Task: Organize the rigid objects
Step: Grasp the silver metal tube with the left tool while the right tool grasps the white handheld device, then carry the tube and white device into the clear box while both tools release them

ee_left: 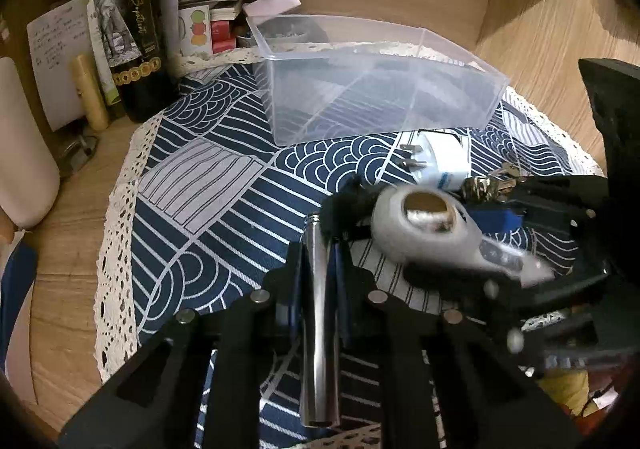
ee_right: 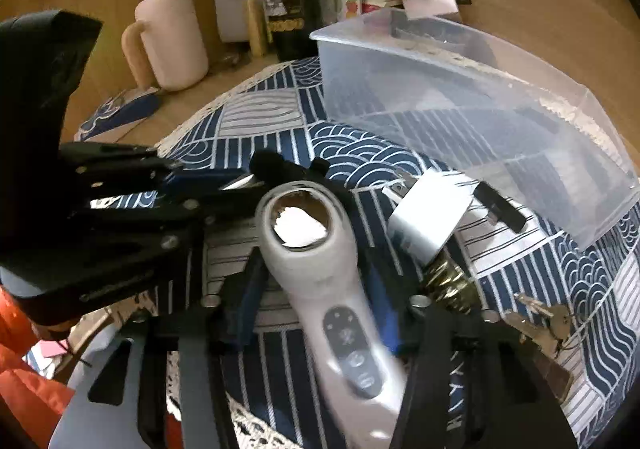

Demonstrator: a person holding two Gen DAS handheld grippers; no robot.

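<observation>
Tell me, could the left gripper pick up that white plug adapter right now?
Probably not: the left gripper is already shut on a metal cylinder, and the handheld device in the right gripper partly blocks the plug adapter.

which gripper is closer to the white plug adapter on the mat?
Right. The right gripper, holding the white handheld device, sits beside the white plug adapter; the left gripper is farther left.

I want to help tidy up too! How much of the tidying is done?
Nothing looks put away yet: the clear box seems empty. In hand now: the left gripper is shut on a metal tube, and the right gripper is shut on a white handheld device. Still waiting on the blue cloth: a white plug adapter and some keys.
</observation>
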